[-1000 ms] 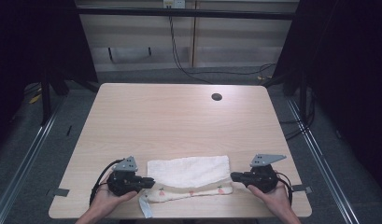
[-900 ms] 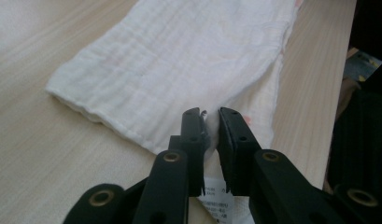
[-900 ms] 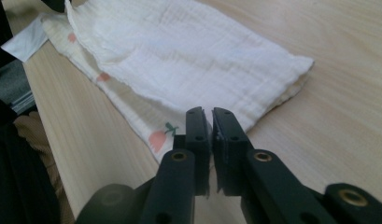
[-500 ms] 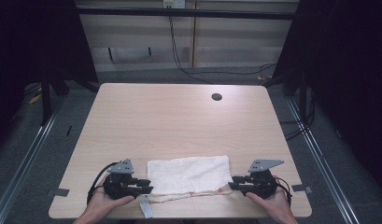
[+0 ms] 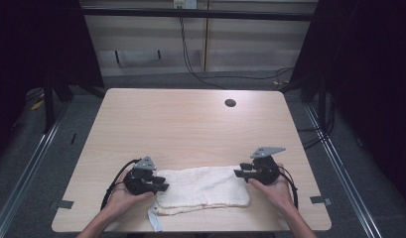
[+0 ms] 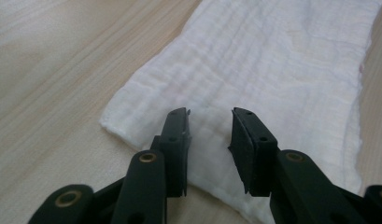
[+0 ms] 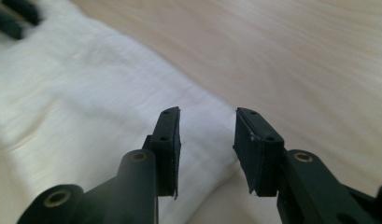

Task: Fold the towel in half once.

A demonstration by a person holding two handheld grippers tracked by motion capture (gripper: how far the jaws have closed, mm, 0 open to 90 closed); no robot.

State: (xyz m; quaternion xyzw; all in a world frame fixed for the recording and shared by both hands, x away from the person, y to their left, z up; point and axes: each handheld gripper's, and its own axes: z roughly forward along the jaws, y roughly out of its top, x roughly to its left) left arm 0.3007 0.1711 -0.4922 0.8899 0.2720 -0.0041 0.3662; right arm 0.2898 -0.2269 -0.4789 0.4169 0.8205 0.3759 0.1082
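The folded white towel lies flat at the lower middle of the surface. Both the left tongs and the right tongs have just been opening, apparently releasing the towel's ends; nothing is gripped.

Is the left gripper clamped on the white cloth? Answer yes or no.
No: in the left gripper view the left gripper has its jaws apart above the white cloth, gripping nothing.

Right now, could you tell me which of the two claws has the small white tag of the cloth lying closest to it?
The left claw. The tag sticks out from the folded cloth at its near-left corner, just below that claw; the right claw sits at the cloth's opposite end.
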